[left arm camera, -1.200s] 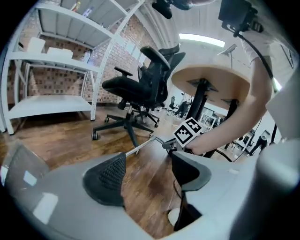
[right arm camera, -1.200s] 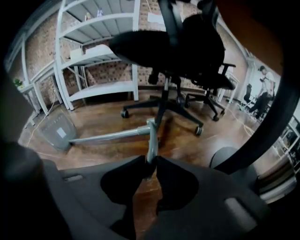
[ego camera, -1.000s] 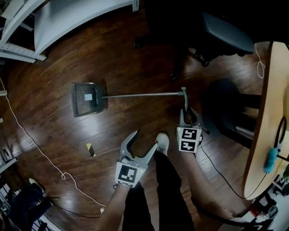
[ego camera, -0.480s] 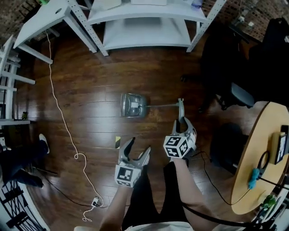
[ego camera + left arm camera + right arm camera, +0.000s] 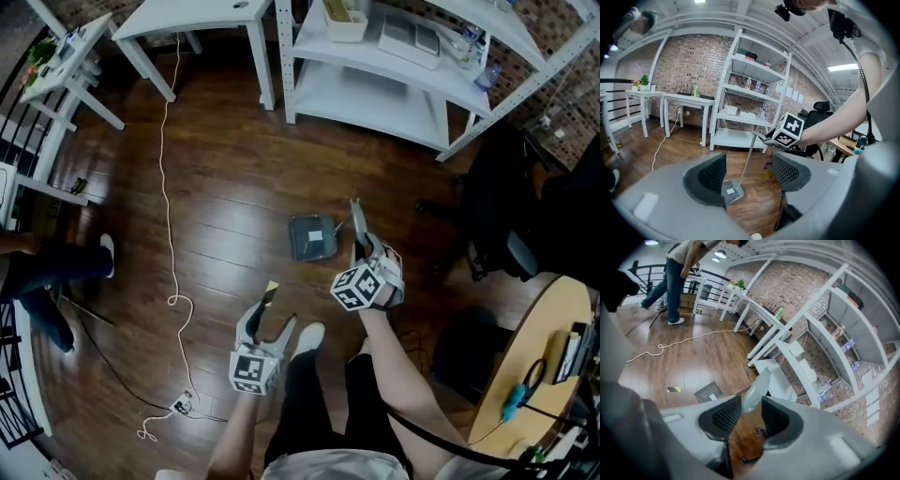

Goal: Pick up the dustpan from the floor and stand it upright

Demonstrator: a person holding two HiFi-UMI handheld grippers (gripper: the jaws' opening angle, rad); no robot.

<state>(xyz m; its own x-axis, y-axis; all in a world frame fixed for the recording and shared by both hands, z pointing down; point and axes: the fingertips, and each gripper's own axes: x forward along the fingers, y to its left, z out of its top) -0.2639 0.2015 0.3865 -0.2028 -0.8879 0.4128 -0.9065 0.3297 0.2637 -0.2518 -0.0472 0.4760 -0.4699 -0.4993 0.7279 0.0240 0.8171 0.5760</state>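
The grey dustpan has its pan (image 5: 314, 236) on the wood floor, and its long metal handle (image 5: 354, 217) rises steeply from it. My right gripper (image 5: 362, 246) is shut on the handle's grey top grip (image 5: 757, 386), which sits between its pads; the pan (image 5: 708, 392) lies below. My left gripper (image 5: 270, 319) hangs open and empty, to the left of the right one and nearer the person. In the left gripper view the pan (image 5: 731, 192) and slanted handle (image 5: 748, 159) show between the open jaws, with the right gripper's marker cube (image 5: 790, 131) beyond.
White shelving (image 5: 394, 56) and a white table (image 5: 197, 14) stand behind the dustpan. A white cable (image 5: 169, 187) trails over the floor at left, near a standing person (image 5: 47, 272). An office chair (image 5: 506, 234) and a round wooden table (image 5: 534, 356) are at right. A yellow-black tape mark (image 5: 271, 289) lies by the left gripper.
The handle has swung up from lying flat on the floor to a steep slant, pan still down. Both grippers have risen and the head view has pulled back.
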